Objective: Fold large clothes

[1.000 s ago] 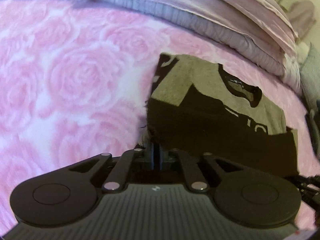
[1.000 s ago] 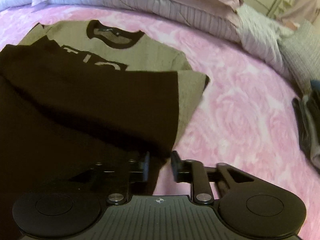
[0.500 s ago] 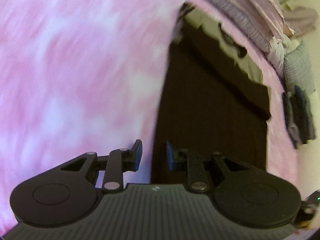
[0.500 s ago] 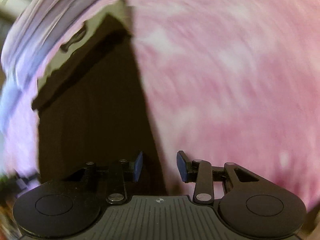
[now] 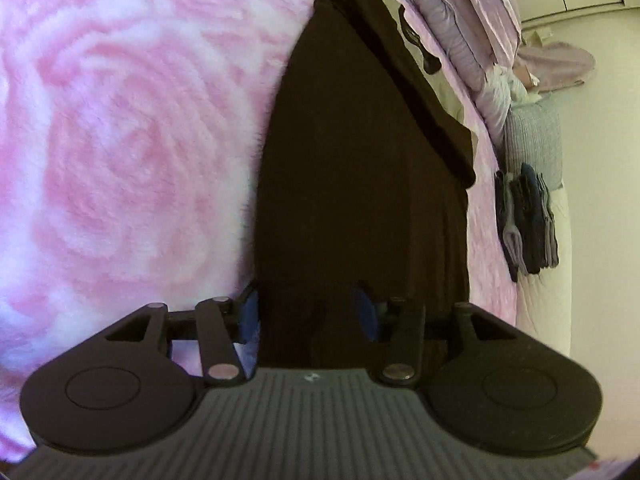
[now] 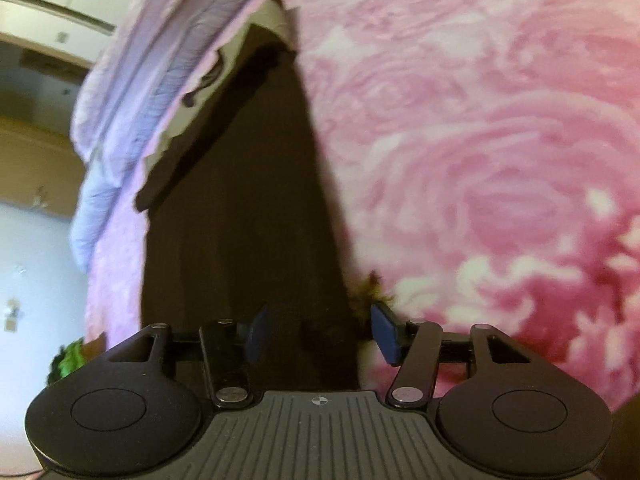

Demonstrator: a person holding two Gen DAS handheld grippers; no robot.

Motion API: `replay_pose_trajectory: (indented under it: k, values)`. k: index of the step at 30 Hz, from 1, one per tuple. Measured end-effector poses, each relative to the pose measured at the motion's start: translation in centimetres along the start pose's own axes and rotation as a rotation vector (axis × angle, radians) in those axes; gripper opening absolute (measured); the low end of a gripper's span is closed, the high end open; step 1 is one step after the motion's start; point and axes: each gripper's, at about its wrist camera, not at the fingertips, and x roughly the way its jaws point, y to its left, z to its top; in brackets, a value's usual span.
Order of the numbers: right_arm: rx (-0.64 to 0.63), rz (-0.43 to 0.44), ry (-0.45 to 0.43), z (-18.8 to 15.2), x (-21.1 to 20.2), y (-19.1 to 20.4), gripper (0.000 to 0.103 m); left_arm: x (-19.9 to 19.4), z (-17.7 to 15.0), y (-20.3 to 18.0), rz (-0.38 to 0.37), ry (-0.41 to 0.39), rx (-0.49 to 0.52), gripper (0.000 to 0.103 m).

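I am working over a dark brown knit garment with tan upper panel [image 5: 360, 184], which is lying flat on the pink rose-patterned plush blanket [image 5: 120, 140] covering the bed. The garment is forming a long, narrow folded strip. Its long axis is running straight away from my two tools, with the near hem at my fingers and the dark-trimmed neckline at the far end, pointing toward the lilac striped pillows [image 5: 460, 20]. A folded sleeve is lying diagonally across the upper part.

My left gripper [image 5: 308, 316] is standing over the near left hem corner. Its jaws have just been opening and are now apart, with the cloth edge lying between the blue pads, not pressed. My right gripper [image 6: 320, 332] is standing over the near right hem corner. Its jaws have also just been opening and are set wider apart, straddling the garment's right edge without clamping it.

The blanket pile is looking soft and fluffy. A stack of folded dark blue and grey clothes [image 5: 528, 220] is sitting near the bed's right edge.
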Motion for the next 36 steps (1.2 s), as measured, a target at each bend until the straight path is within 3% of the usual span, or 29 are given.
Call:
replay_pose_trajectory:
  k: [2, 3, 4, 5, 6, 9, 13, 16, 25, 28, 31, 36]
  values:
    - [-0.026, 0.043, 0.011, 0.2, 0.9, 0.1, 0.052, 0.5, 0.3, 0.1, -0.026, -0.019, 0.004, 0.042]
    - [-0.039, 0.069, 0.013, 0.4, 1.5, 0.2, 0.046, 0.7, 0.5, 0.1, -0.04, -0.021, 0.013, 0.039]
    - [-0.044, 0.082, 0.015, 0.6, 2.0, 0.2, 0.02, 0.8, 0.6, 0.1, -0.045, -0.028, 0.031, 0.025]
    - [-0.04, 0.082, 0.024, 0.7, 2.5, 0.1, 0.002, 1.0, 0.7, -0.1, -0.029, -0.026, 0.059, 0.014]
    - [-0.022, 0.077, 0.051, 0.8, 3.0, -0.1, 0.003, 1.1, 0.7, -0.3, -0.007, -0.013, 0.088, 0.007]
    - [-0.03, 0.071, 0.052, 0.5, 2.3, 0.1, 0.002, -0.1, 0.2, -0.9, 0.022, -0.04, 0.177, 0.007]
    - [-0.023, 0.09, 0.037, -0.6, -0.6, 0.3, 0.001, -3.5, -1.1, -1.2, 0.022, -0.103, 0.217, 0.006]
    - [-0.04, 0.1, 0.064, -1.6, -2.5, 0.8, 0.001, -5.6, -2.4, -2.3, 0.044, -0.108, 0.275, 0.006]
    - [0.028, 0.007, 0.263, -8.8, -6.6, -1.5, 0.001, -10.7, -12.2, 0.1, 0.142, 0.006, 0.118, 0.006]
    - [0.055, 0.001, 0.305, -9.7, -7.5, -1.3, 0.001, -12.0, -14.0, 0.0, 0.156, 0.034, 0.063, 0.006]
    - [0.066, 0.073, 0.275, -7.5, -8.7, 0.8, 0.001, -13.4, -12.7, -1.1, 0.101, 0.013, 0.031, 0.006]
    - [-0.04, 0.172, 0.124, 1.1, -8.8, 5.9, 0.002, -13.2, -3.9, -5.9, -0.055, -0.104, 0.09, 0.008]
